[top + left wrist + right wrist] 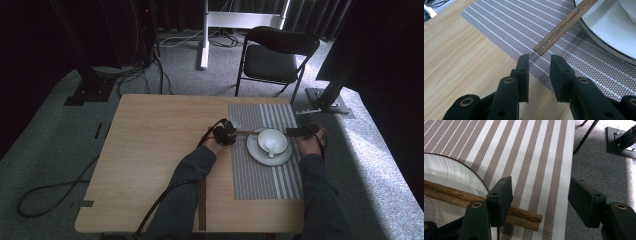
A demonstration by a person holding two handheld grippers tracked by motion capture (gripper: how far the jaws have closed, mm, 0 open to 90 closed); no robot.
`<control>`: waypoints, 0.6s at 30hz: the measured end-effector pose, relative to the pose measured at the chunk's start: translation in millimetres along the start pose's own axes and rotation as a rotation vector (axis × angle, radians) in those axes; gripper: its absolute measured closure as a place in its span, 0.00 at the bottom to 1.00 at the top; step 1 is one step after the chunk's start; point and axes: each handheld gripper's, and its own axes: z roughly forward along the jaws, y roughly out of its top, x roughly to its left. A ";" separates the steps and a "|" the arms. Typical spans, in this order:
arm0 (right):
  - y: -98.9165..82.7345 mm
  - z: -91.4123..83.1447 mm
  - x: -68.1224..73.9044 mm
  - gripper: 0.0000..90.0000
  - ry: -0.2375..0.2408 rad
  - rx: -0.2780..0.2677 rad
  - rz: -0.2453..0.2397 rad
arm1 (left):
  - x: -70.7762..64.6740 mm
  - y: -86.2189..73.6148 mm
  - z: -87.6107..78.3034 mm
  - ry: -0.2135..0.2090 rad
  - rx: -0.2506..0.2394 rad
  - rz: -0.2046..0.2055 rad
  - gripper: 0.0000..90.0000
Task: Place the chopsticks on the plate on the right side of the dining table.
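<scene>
The pair of wooden chopsticks (245,133) lies across the far side of the white plate (260,156), one end sticking out past the plate's left rim and the other past its right rim, over the striped placemat (265,175).

In the left gripper view the chopsticks' (564,26) cut ends hang just ahead of the left gripper (539,58). Its jaws stand a narrow gap apart with nothing between them, only the placemat's edge and the table (461,57) below.

In the right gripper view the right gripper (540,185) has its jaws plainly apart. The chopsticks (461,197) come off the plate's rim (474,170), pass by the jaw nearer the plate, and end in the gap between the two. That jaw hides part of them, so I cannot tell whether it touches the wood; the other jaw is well clear.

From above, a bowl (272,140) with a spoon (270,146) sits on the plate; both grippers are small and dark there.
</scene>
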 end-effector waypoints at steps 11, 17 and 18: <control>0.3 -3.8 -1.4 0.39 -0.004 -0.026 -0.005 | 0.3 0.4 -0.1 -0.001 -0.002 -0.002 0.76; -0.2 -2.8 -0.4 0.39 0.002 -0.014 -0.009 | 0.2 1.3 0.0 0.000 -0.005 0.002 0.75; -0.1 -2.6 -0.1 0.39 0.004 -0.012 -0.009 | 0.2 1.3 0.0 0.000 -0.005 0.002 0.75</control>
